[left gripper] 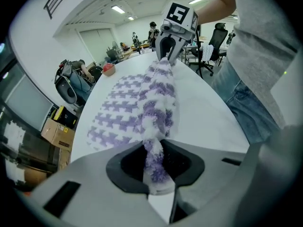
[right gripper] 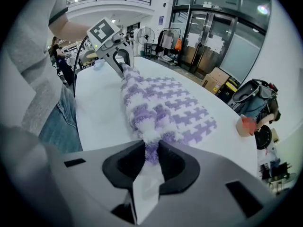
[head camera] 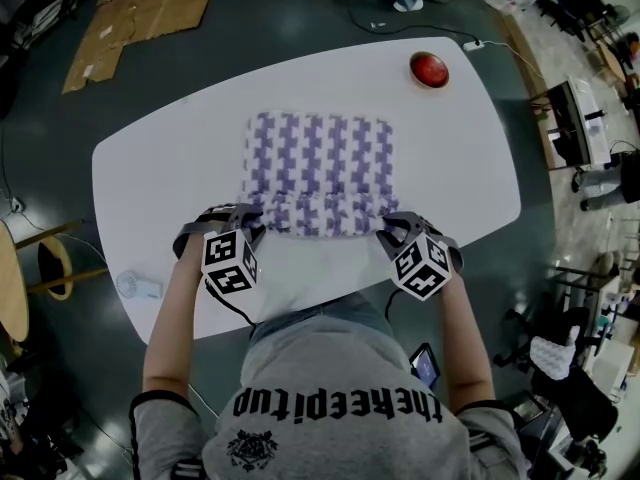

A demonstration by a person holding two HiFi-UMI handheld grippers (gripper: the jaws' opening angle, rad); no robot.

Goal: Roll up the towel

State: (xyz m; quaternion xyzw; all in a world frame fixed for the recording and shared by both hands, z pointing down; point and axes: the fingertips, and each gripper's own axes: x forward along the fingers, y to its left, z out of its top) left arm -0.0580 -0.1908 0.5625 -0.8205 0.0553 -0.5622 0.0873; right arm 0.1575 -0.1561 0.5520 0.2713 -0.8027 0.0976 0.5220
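The towel (head camera: 320, 158) lies in the middle of the white table (head camera: 455, 168). It is fluffy, w/ purple & white zigzag blocks. The far part lies flat. The part by the near edge of the table is rolled up into a fat roll (head camera: 318, 215) that runs from left to right.

The left tongs (head camera: 248, 222) have the left end of the roll. In the left gripper view the jaws are narrow & squeeze a bit of towel tight betw. them. A fluffy tip pokes out past the dark pads. The right tongs (head camera: 392, 228) have the right end the same way: jaws narrow, purple fluff pinched betw. the pads. Both tongs point steeply down. Each has a cube w/ black & white squares on it. The roll stretches straight from one to the other. Can't tell if it rests on the table or is a bit off it.

A round red thing (head camera: 429, 68) sits by the far right corner of the table, well apart from the towel. A small white plug box (head camera: 473, 44) lies just beside it at the table's edge. A small clear thing (head camera: 140, 286) sits at the near left corner. The person's bare arms & grey shirt (head camera: 340, 388) show at the near edge. Flat cardboard (head camera: 150, 13) lies on the floor past the far left corner.
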